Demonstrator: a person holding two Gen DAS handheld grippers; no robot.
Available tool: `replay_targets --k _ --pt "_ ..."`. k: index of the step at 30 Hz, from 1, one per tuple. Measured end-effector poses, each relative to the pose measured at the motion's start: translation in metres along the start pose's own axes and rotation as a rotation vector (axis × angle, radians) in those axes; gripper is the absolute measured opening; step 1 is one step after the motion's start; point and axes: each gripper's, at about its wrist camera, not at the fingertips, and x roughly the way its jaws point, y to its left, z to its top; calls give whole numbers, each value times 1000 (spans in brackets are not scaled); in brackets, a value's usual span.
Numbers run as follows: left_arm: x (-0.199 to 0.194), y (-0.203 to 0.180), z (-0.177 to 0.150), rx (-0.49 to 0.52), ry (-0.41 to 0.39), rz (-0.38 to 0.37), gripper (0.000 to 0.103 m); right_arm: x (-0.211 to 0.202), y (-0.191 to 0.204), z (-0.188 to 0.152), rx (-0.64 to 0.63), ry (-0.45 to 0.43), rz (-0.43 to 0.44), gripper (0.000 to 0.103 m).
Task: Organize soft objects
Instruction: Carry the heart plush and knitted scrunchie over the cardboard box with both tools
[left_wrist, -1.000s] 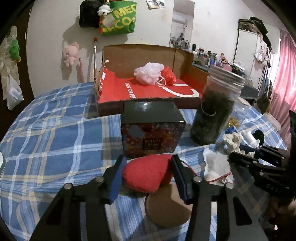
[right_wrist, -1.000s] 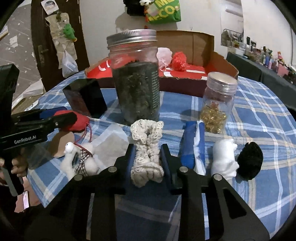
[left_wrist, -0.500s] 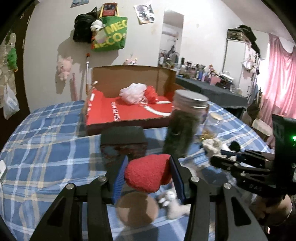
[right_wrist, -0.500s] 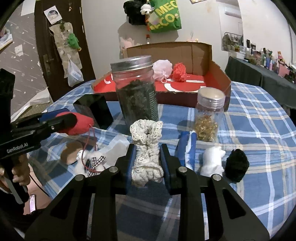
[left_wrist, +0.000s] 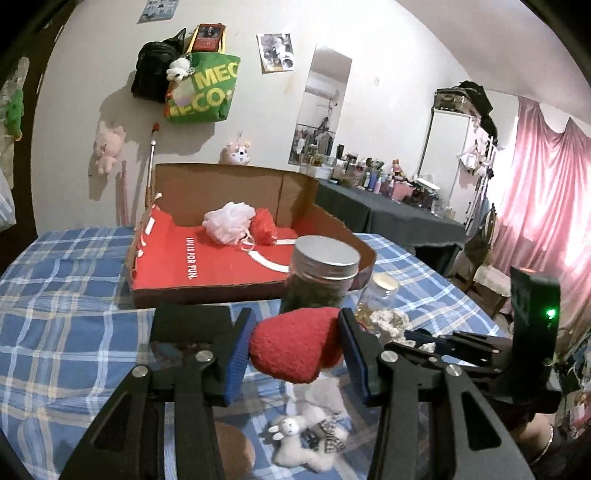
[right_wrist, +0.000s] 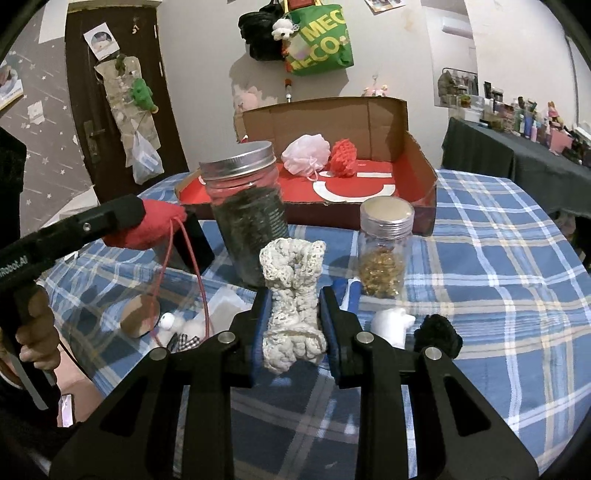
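Left gripper (left_wrist: 295, 345) fingers are clamping a red plush heart (left_wrist: 295, 343), held clear above the checked worktop (left_wrist: 66, 302); right gripper (right_wrist: 291, 328) fingers are pinching a cream crochet piece (right_wrist: 291, 291); cardboard box (right_wrist: 417, 173) is sitting behind the jars, holding two puffs.

Two matching black grippers. Left gripper (left_wrist: 295, 347): flat angular black arms with triangular cut-outs, a round silver screw on each arm, blue pads (left_wrist: 238, 354) lining the inner faces of both fingers. Right gripper (right_wrist: 291, 328): same black frame, four silver screws, blue pads. White "Robot.AI" lettering along the black side of the left unit, at nine o'clock in the right wrist view. Boxy black housing with a small green light at three o'clock in the left wrist view.
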Motion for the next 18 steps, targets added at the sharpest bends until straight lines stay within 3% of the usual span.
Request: replay_targets --k 10,18 --pt "34 -2 -31 15 103 6 48 8 6 -7 -13 30 17 26" --pt "36 5 -35 6 104 11 48 13 6 -10 -6 50 28 26"
